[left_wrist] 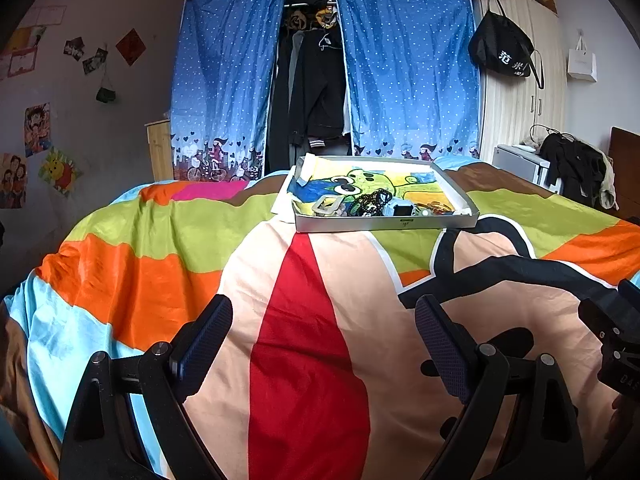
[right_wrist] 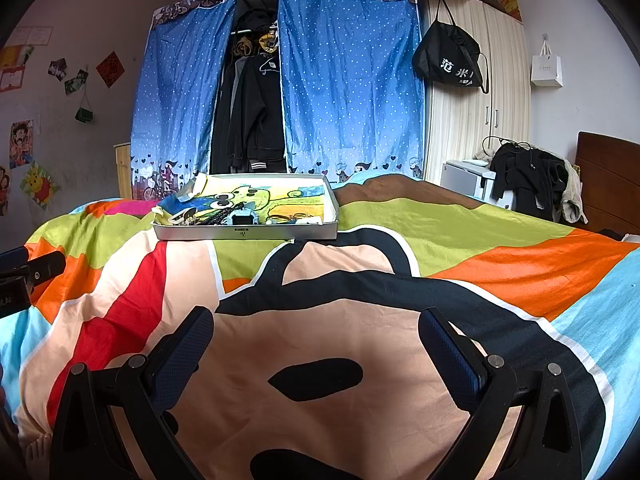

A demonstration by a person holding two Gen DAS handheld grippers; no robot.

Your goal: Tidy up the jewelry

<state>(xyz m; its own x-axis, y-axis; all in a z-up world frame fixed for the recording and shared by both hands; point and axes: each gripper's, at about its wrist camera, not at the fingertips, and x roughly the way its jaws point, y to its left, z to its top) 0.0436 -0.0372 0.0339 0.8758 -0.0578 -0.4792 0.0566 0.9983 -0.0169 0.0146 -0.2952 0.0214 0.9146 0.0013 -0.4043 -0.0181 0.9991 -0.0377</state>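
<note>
A: Your left gripper (left_wrist: 323, 344) has its fingers spread wide with nothing between them, hanging over the bedspread (left_wrist: 304, 320). Your right gripper (right_wrist: 316, 354) is the same: wide apart, empty, over the black cartoon outline on the cover.

B: What does each camera give you that the other lacks?

A: The left wrist view catches part of your right gripper at its right edge. The right wrist view catches part of your left gripper at its left edge, plus toes at the bottom left corner.

B: And the jewelry?

A: It lies in a heap (left_wrist: 372, 204) along the near edge of the shallow white tray (left_wrist: 384, 224), on a cartoon drawing. The tray sits on the bed well ahead of both pairs of fingers: slightly right of centre for your left, left of centre for your right (right_wrist: 244, 234)
</note>
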